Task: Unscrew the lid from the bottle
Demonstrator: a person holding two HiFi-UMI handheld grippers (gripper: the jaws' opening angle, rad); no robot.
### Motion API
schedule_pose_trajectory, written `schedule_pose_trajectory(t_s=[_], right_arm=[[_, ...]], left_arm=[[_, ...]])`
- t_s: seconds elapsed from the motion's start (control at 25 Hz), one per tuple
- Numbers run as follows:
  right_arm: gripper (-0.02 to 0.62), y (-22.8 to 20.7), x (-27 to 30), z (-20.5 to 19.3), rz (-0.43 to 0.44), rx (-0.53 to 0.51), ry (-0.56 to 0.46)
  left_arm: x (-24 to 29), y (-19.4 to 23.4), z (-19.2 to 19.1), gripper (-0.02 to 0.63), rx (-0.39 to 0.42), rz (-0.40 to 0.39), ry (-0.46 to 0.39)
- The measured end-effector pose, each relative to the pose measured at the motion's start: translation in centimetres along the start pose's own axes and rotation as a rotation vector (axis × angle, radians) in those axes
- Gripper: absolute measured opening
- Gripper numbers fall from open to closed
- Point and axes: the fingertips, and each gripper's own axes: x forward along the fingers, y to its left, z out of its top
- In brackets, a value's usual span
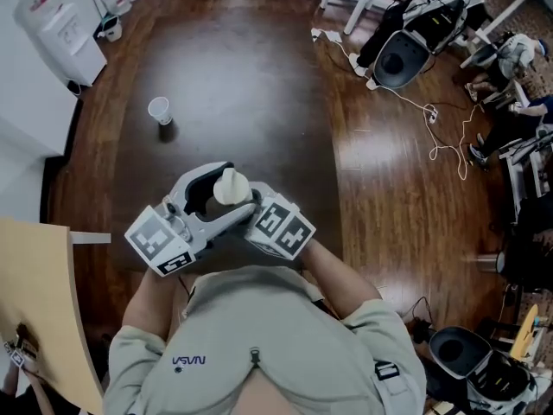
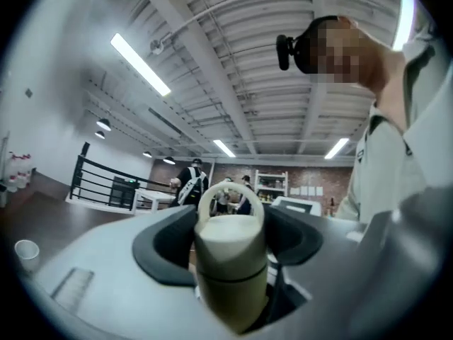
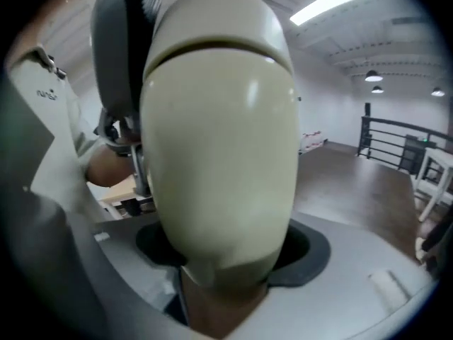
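A cream bottle [image 1: 231, 187] is held in the air in front of the person's chest, between both grippers. In the left gripper view its lid [image 2: 228, 225] with a loop handle stands between the dark pads [image 2: 164, 246], which touch it on both sides. My left gripper [image 1: 214, 186] [image 2: 230, 241] is shut on the lid. In the right gripper view the bottle's rounded body [image 3: 219, 154] fills the frame, with the lid seam near the top. My right gripper [image 1: 249, 204] [image 3: 226, 253] is shut on the body; its fingertips are hidden behind the bottle.
A paper cup [image 1: 159, 109] [image 2: 27, 251] stands on the dark wooden floor ahead. A white appliance [image 1: 56, 24] is at the far left and a wooden tabletop [image 1: 39, 301] at the near left. Chairs and cables [image 1: 406, 54] lie at the right. People [image 2: 191, 183] stand far off.
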Motion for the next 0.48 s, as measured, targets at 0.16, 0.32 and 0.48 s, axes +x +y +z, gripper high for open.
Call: schedule_pose_trajectory(t_s=[0.16, 0.32, 0.48], right_arm=[[0.307, -2.3, -0.7, 0.5, -0.22, 0.015, -0.025], [0.307, -4.3, -1.1, 0.6, -0.399, -0.015, -0.007], [0.307, -4.4, -0.4, 0.3, -0.382, 0.0, -0.007]], left_arm=[[0.5, 0.8, 0.4, 0.299, 0.033, 0.151, -0.027], [0.5, 1.6, 0.2, 0.298, 0.031, 0.242, -0.027], [0.3, 2.2, -0.3, 0.298, 0.019, 0.255, -0.023]])
